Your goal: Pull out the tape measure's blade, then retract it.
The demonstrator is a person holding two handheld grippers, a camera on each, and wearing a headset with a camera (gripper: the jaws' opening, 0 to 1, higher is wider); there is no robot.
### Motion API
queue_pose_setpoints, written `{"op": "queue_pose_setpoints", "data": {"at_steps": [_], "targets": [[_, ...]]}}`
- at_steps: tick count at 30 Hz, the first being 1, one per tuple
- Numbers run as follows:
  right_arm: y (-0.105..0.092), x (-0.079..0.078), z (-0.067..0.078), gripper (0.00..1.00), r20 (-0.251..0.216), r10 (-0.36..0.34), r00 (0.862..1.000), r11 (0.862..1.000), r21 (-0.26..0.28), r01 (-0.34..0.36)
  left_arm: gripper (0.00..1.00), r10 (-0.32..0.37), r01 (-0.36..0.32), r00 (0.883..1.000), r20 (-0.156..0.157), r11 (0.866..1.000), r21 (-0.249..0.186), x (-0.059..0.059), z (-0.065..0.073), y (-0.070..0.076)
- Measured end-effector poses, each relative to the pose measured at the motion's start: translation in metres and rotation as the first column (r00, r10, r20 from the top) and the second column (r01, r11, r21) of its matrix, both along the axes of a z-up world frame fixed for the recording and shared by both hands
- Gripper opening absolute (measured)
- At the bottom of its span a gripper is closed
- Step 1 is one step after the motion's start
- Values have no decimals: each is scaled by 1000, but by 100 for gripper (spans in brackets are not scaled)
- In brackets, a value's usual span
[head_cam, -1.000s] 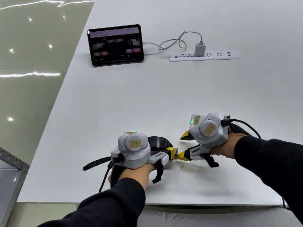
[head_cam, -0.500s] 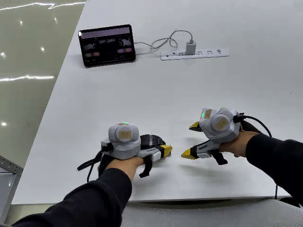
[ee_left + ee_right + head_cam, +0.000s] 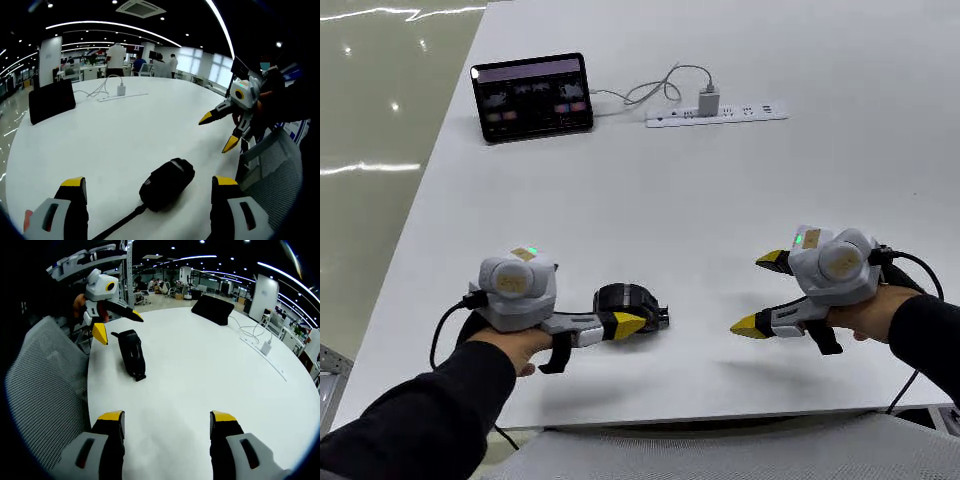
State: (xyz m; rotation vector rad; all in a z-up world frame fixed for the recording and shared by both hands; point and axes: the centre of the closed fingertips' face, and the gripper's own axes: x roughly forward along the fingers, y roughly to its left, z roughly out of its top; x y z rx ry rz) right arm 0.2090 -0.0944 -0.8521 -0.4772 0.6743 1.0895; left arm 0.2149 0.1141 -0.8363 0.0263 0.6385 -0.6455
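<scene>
While tape measure [image 3: 167, 183] lies lengthwise betw. wide, empty jaws of our L gripper [image 3: 149, 182], R gripper [image 3: 753, 294] gapes empty, well apart.

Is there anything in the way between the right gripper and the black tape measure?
No, nothing visible. Just bare white table lies between the open right gripper and the tape measure.

Table [image 3: 720, 200] w/ tape measure [image 3: 625, 298], tablet [image 3: 532, 96], pwr strip [image 3: 720, 113]

The tape measure [image 3: 628, 300] looks matt black, the table [image 3: 700, 190] smooth white, the floor [image 3: 375, 130] glossy.
</scene>
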Motion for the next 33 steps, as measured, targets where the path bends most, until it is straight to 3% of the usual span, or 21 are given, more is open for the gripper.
{"op": "queue_pose_setpoints", "data": {"at_steps": [6,9,12,18,21,27,29,33], "targets": [[-24,-7,3,70,-2,-38,999,999,14,38,97,8,-8,1000,-2,1000,-29,-9,8,27],[-32,-13,8,72,2,-50,999,998,24,50,96,27,-27,1000,10,1000,-4,-12,11,41],[-46,-18,13,75,2,-68,998,997,48,67,100,33,-33,999,3,999,0,-17,13,51],[-82,-15,15,80,41,-121,992,992,41,119,100,10,-10,1000,6,999,52,-25,13,63],[-103,-15,20,84,42,-153,987,988,42,151,100,12,-11,1000,-3,999,45,-27,15,70],[-144,-21,29,92,15,-191,981,981,39,190,100,-3,3,1000,2,997,73,-29,19,74],[-159,-27,28,90,-5,-203,979,979,10,203,100,-17,17,1000,-1,997,75,-31,22,72],[-172,-31,34,93,0,-235,972,972,27,235,100,-7,8,1000,-14,996,85,-35,22,79]]}}
